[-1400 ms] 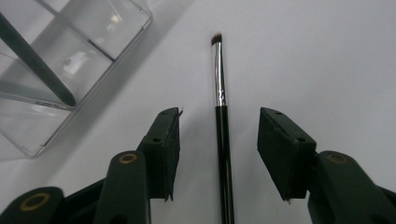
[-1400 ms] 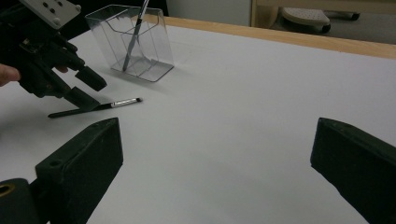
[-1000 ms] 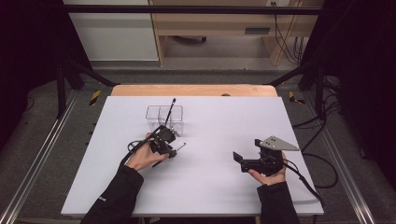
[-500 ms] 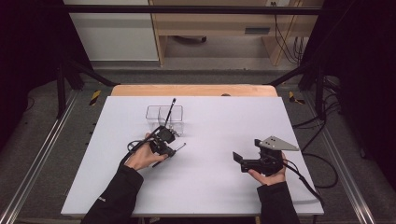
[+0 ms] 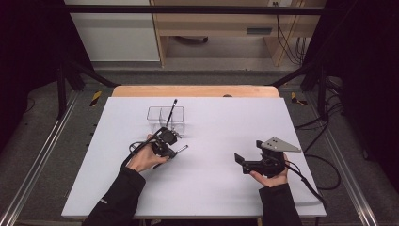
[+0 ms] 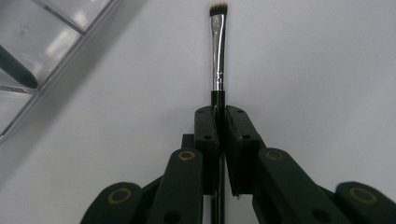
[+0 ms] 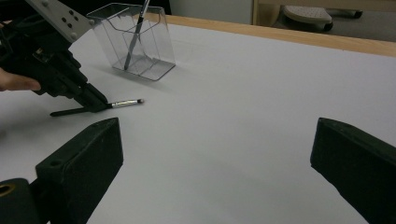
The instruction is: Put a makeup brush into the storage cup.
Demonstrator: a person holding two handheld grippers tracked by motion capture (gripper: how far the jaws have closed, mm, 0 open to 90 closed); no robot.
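Black left gripper [image 6: 218, 122] jaws just closed, clamping brush [image 6: 218, 56]

High view looks down; both gripper views sit low, sharing the brush [image 6: 218, 56]

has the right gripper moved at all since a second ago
No. In the high view the right gripper sits at the same spot near the table's right edge, as far from the clear organizer box as before, jaws open.

My left gripper [image 5: 170, 147] clamps a thin silver-and-black brush [image 5: 181, 149] on the white table [image 5: 226, 127], beside a clear plastic organiser [image 5: 165, 120]; my right gripper [image 5: 240, 160] rests apart.
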